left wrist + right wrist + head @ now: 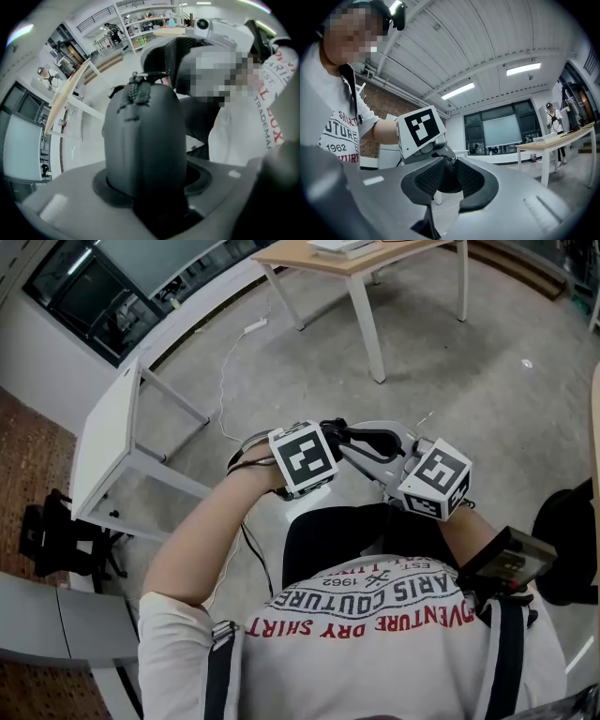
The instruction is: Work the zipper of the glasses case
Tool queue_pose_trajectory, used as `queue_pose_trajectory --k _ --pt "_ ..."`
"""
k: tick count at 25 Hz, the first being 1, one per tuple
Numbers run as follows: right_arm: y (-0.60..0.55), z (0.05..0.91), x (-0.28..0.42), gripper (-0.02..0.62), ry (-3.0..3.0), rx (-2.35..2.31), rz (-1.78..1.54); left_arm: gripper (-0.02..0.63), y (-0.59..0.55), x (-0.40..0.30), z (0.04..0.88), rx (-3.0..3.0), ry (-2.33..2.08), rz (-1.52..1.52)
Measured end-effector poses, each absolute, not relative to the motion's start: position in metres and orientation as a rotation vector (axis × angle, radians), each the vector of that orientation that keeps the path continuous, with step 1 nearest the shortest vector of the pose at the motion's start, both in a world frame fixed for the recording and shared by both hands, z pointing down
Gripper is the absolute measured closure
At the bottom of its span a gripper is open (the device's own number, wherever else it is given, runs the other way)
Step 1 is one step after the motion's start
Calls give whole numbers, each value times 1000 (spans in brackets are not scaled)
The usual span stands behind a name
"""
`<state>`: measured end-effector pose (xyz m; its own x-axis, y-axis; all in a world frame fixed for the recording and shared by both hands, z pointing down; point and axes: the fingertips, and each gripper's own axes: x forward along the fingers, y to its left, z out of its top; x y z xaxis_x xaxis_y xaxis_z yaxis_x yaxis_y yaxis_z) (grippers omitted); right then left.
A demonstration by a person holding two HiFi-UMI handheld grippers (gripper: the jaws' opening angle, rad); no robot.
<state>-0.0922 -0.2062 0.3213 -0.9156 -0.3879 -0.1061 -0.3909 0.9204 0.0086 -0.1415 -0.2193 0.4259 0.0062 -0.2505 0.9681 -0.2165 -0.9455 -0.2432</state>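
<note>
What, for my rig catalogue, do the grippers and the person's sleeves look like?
Both the left gripper and right gripper are grey with black pads; each carries a white cube of black square markers. A black cable runs from the left one. The T-shirt is white, short-sleeved, with red and black print.

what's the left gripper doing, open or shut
Shut: the left gripper clamps the dark grey rounded glasses case between its jaws.

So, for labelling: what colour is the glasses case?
Black. The glasses case shows best in the left gripper view.
</note>
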Motion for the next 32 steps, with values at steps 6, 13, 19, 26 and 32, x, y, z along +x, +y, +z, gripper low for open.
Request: queue_pose_trajectory --k 6,13,19,26,32 --pt "-207 325 -91 529 2976 -588 -13 358 -217 -138 430 -2244 522 -2112" --pt "-205 325 -88 568 2959 -508 -118 359 -216 -137 428 -2188 500 -2068" --pt "-198 324 -91 572 3018 -429 -98 359 -211 -139 427 -2173 427 -2037" --pt "-190 327 -91 574 3085 -311 -54 359 -204 -141 430 -2143 342 -2018" --pt "-180 327 -88 574 3152 -193 10 359 -195 -137 432 -2141 222 -1984"
